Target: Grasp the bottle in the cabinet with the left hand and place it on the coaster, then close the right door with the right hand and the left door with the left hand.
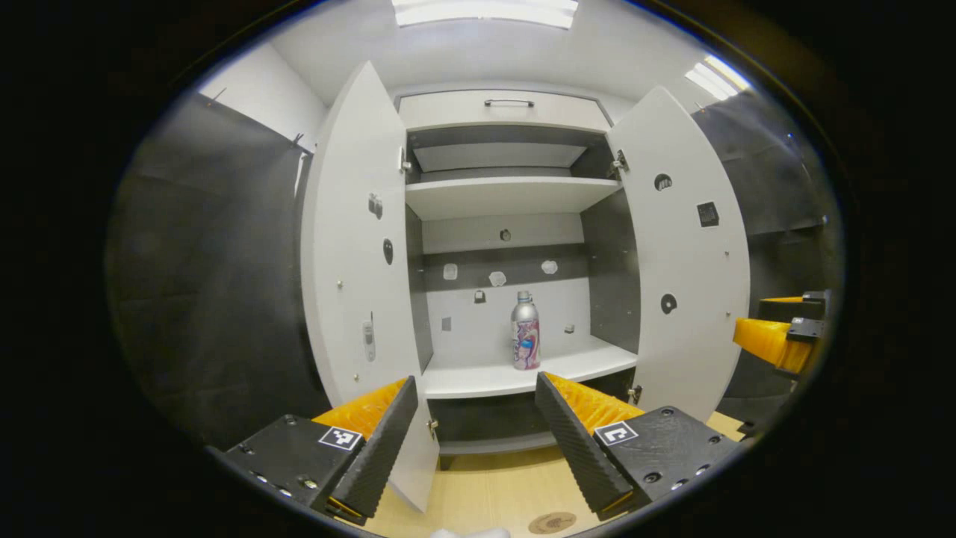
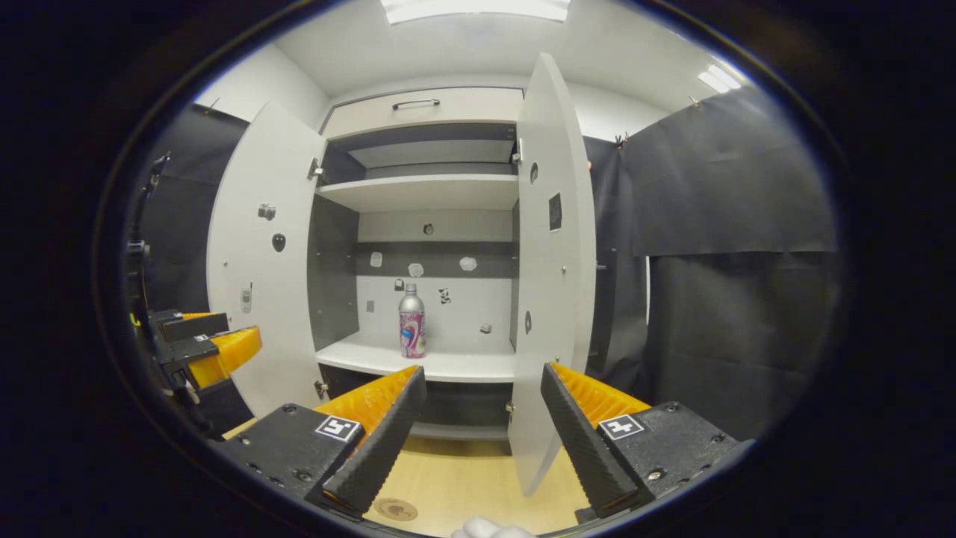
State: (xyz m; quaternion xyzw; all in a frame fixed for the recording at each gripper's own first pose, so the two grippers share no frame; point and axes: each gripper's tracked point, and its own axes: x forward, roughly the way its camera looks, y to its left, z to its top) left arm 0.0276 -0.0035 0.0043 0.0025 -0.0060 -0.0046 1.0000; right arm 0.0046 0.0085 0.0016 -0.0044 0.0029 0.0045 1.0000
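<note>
**Cabinet open, bottle standing on lower shelf, both grippers released**

The tall white cabinet (image 1: 508, 112) is standing with both doors swung wide. In the left gripper view, the white left door (image 1: 358, 246) is angling out toward the camera, its lower edge reaching down beside the left gripper's own near finger; the white right door (image 1: 683, 254) is opening outward on the far side. Between the two door edges, the cabinet's opening is lying unobstructed. The white lower shelf (image 1: 478, 377) is presenting a bare front lip, with a white upper shelf (image 1: 508, 196) well above it.

The silver bottle with a pink and blue label (image 1: 526, 332) is standing upright on the lower shelf, toward the back wall and somewhat right of the shelf's centre, apart from both side walls.

The left gripper (image 1: 474, 433) is hanging released, jaws spread wide, holding nothing. It is sitting in front of and below the shelf lip, well apart from the bottle, which is appearing above the gap between its fingers, nearer the right one.

The right gripper (image 2: 478, 426) is likewise released and empty in the right gripper view, with the right door's edge standing between its fingers.

A round brown coaster (image 1: 552, 522) is lying on the light wooden counter (image 1: 485, 486) below the cabinet, near the left gripper.
</note>
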